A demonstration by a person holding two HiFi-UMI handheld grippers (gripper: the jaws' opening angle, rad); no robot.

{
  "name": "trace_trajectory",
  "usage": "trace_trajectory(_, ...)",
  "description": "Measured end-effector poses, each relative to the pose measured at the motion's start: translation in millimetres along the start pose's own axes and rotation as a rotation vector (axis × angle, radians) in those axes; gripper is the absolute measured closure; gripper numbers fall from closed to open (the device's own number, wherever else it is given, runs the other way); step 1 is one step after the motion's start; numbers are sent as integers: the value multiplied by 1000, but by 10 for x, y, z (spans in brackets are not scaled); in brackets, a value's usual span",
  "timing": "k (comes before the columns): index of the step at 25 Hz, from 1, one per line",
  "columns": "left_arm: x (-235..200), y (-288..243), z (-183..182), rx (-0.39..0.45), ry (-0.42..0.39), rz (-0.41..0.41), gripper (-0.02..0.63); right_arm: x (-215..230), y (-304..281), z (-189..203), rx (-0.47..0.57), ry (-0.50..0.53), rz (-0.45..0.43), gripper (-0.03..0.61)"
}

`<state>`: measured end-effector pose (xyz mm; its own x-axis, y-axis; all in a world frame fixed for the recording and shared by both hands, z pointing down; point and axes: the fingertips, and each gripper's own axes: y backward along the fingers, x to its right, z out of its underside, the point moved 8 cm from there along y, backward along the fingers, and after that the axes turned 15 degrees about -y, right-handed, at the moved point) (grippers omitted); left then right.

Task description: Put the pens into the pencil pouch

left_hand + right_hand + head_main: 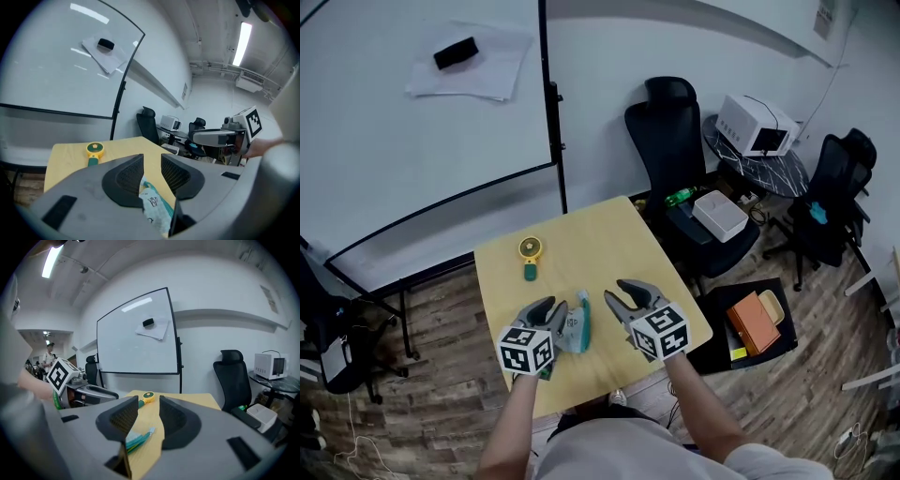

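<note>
Wood-topped table [609, 234], with a teal-and-white pouch [576, 330] lying flat near its front edge. Jaws of the left gripper [553, 307] stand slightly apart, the pouch showing in the gap, not pinched. Jaws of the right gripper [619, 292] are spread and empty, beside the pouch. Yellow gadget [529, 253] lies farther back.

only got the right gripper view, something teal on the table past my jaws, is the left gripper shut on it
Observer: No. In the left gripper view the left gripper has its jaws apart, with the pouch low in the gap, not pinched.
Operator: which gripper is it nearer
Observer: The head view shows it right beside the left gripper; a strip of table separates it from the right gripper.
</note>
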<state>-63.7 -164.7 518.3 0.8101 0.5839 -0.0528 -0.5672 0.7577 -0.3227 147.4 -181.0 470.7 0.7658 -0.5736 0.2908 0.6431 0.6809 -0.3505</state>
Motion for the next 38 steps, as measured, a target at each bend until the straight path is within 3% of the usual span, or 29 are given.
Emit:
trace_trajectory(9, -234, 413, -938, 258, -172, -140, 505, -44, -11, -612, 149, 74, 22, 431)
trace_trajectory(16, -338, 645, -1284, 363, -218, -186, 505, -186, 22, -934, 223, 137, 24, 426)
trace_trajectory(20, -360, 709, -1329, 384, -214, -189, 505, -213, 30, -998, 245, 137, 35, 453)
trace_trajectory(27, -412, 664, -1238, 342, -216, -195, 536, -89, 22, -979, 263, 91, 80, 577)
trace_trajectory(31, -463, 645, -1199, 338, -198, -203, 587, -65, 27, -1005, 271, 91, 84, 577)
trace_trajectory(38, -493, 652, -1216, 333, -195, -206, 598, -30, 11, -1004, 258, 99, 88, 578)
